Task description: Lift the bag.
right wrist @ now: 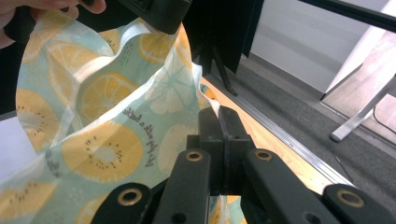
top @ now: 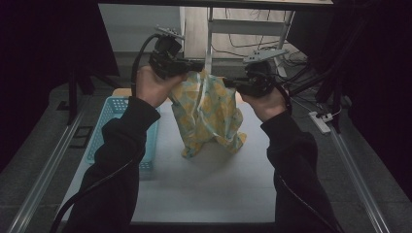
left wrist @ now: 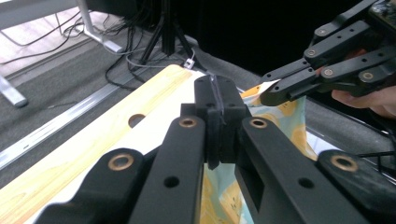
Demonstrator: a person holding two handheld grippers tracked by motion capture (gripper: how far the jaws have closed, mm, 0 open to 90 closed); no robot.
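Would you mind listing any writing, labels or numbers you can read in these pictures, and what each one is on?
Cursive black print on the fruit-patterned cloth, beside an orange slice in the right gripper view: too small and slanted to read with certainty.
A second short line of the same print higher on the cloth: too small to read.
No legible text on the blue basket or the table.

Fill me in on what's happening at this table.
A person is holding up a fruit-print cloth with both grippers. The left gripper and the right gripper are each shut on its top edge, so it hangs over the white table, its lower end on the surface. A blue basket sits at the left.
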